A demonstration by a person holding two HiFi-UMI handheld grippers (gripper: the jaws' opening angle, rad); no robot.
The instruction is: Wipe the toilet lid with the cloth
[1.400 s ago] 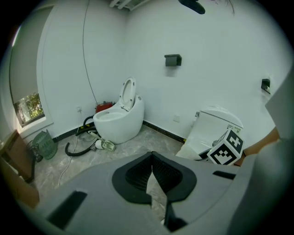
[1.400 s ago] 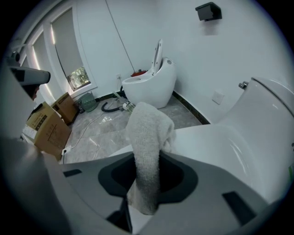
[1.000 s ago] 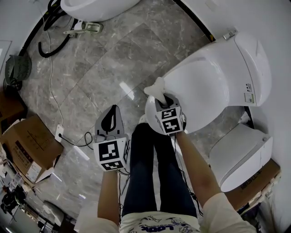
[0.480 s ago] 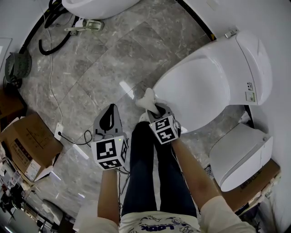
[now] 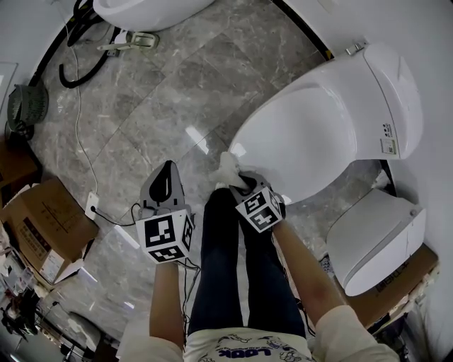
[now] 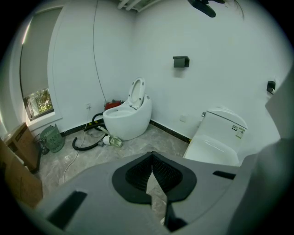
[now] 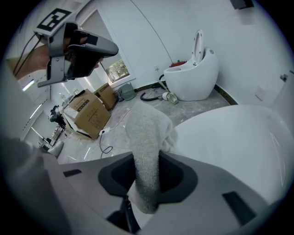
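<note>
**Cloth clamped at the front edge of the closed lid**

Head view: The right gripper holds a fluffy white terry cloth in its jaws. The cloth sits at the near-left front edge of the smooth white closed toilet lid, which fills the right side of the scene. The left gripper is held to the left, well apart from the toilet, over the grey marble floor tiles. A brown cardboard box stands at the left edge. A black coiled hose lies far left, next to a second, oval white toilet.

Left gripper view: The left gripper has its dark ribbed pads meeting at the tips with nothing between them, and floor shows through the slit lower down. It faces the far wall, where the oval white toilet stands with its seat lid raised. The hose and a green mesh basket lie to its left. The closed toilet lid is near at the right.

Right gripper view: The right gripper is clamped on the cloth, which stands up out of the jaws as a thick roll. Its far end lies against the left rim of the toilet lid. The left gripper shows at the upper left, with the cardboard box on the floor beyond.
</note>
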